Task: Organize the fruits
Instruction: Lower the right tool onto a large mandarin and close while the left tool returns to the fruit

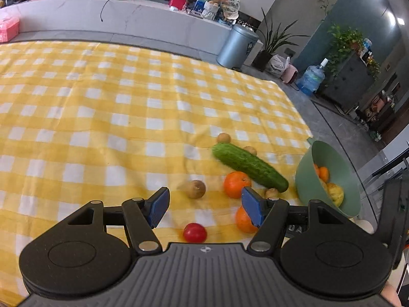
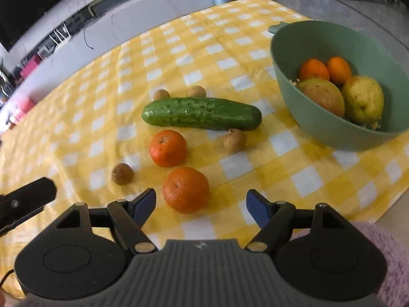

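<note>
Right gripper (image 2: 201, 206): jaws apart, empty
Near orange (image 2: 186, 189): between the fingertips, toward eleven o'clock, untouched
Left gripper (image 1: 205, 206): jaws apart, empty
Tomato (image 1: 194, 232): just below its fingertips, six o'clock
Green bowl (image 2: 286, 76): two o'clock, holding fruit

Two wrist fisheyes angled down, close, sharing cucumber (image 1: 249, 170) (oranges too)

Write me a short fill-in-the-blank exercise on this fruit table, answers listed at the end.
1. The green bowl holds two oranges and two yellowish fruits, so ____ pieces in all.
2. The long green thing lying on the checked cloth is a ____.
3. The right tongs are open, and the fruit nearest them is an ____.
4. The small red fruit shows only in the ____ wrist view.

Missing words: four; cucumber; orange; left
</note>
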`<state>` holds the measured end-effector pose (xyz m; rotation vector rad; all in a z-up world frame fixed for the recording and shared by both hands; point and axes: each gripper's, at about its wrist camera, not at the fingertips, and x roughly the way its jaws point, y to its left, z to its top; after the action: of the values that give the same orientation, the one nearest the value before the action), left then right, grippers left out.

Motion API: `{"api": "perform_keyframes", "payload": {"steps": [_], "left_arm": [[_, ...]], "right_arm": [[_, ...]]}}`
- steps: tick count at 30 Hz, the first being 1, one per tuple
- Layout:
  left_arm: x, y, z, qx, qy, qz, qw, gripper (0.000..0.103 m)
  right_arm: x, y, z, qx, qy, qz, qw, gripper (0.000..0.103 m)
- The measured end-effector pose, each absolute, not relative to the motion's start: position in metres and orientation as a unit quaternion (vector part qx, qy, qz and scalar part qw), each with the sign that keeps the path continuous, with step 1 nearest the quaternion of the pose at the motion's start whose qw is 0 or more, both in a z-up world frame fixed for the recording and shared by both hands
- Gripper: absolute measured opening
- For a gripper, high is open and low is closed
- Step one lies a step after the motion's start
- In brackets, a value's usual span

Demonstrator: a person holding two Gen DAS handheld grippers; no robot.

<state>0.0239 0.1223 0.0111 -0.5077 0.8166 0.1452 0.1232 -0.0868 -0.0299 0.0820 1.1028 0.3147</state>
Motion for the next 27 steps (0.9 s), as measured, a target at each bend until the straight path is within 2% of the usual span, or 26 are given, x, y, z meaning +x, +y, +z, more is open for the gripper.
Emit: {"api": "perform_keyframes", "payload": {"steps": [7, 9, 12, 15, 27], "left_arm": [[0.019, 0.137, 0.001, -0.257, 0.403, 0.077, 0.875, 0.076], [0.019, 0.141, 0.0, -0.263, 0.406, 0.078, 0.872, 0.076], [0.019, 0.146, -0.004, -0.27, 0.407, 0.081, 0.869, 0.076], [0.019, 0.149, -0.004, -0.269, 0.407, 0.082, 0.869, 0.076], [0.019, 0.146, -0.003, -0.266, 0.389, 0.075, 0.879, 0.076]], "right_arm": [[0.126, -0.059, -0.036, -0.004, 0.519, 0.148, 0.842, 0.068], [0.127, -0.053, -0.039, -0.017, 0.521, 0.147, 0.841, 0.058], [0.128, -0.049, -0.04, -0.025, 0.519, 0.15, 0.841, 0.056], [0.129, -0.05, -0.041, -0.02, 0.515, 0.153, 0.843, 0.044], [0.12, -0.076, -0.025, 0.057, 0.47, 0.167, 0.865, 0.043]]}}
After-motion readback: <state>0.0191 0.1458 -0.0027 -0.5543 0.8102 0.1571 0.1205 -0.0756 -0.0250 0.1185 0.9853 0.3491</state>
